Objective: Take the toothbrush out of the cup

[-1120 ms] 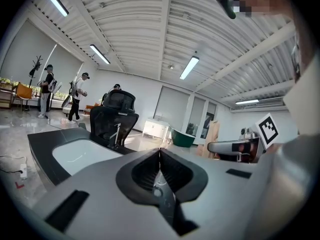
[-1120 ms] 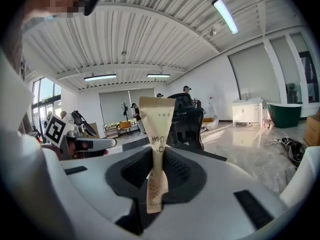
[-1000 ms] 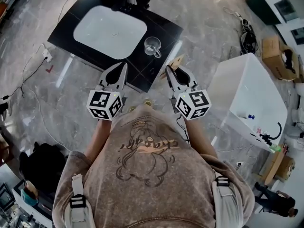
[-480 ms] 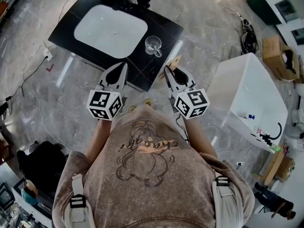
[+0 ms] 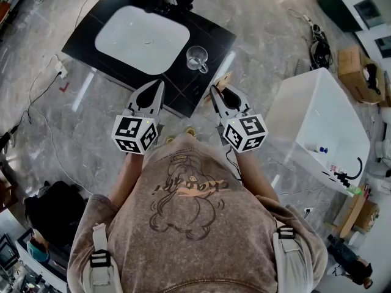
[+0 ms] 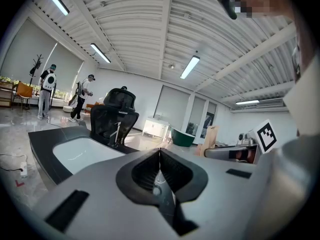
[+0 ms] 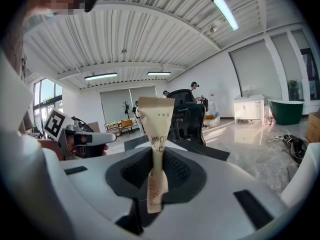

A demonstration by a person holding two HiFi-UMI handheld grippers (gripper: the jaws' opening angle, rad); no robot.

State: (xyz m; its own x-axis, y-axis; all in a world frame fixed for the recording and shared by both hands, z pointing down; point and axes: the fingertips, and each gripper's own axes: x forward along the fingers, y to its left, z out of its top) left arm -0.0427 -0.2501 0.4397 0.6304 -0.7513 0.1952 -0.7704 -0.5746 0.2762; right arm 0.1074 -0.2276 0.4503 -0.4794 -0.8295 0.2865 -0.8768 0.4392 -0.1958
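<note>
Head view: the right hand-held gripper (image 5: 214, 89) is clamped on the toothbrush (image 5: 225, 79), a tan paper-wrapped stick. It juts from the jaw tips over the near edge of the black bench (image 5: 211, 32), slanting up and to the right in the picture. The cup (image 5: 197, 58) stands on the bench ahead of those tips and a little to their left, apart from the toothbrush. The left hand-held gripper (image 5: 160, 84) is level with the right one, near the same bench edge.

Left gripper view: the jaws meet in a thin line with nothing between them (image 6: 160, 150).

Right gripper view: the toothbrush (image 7: 156, 118) stands upright across the jaws (image 7: 159, 154), its long axis vertical. The wide flat end is on top and the narrow end hangs just below the pads.
</note>
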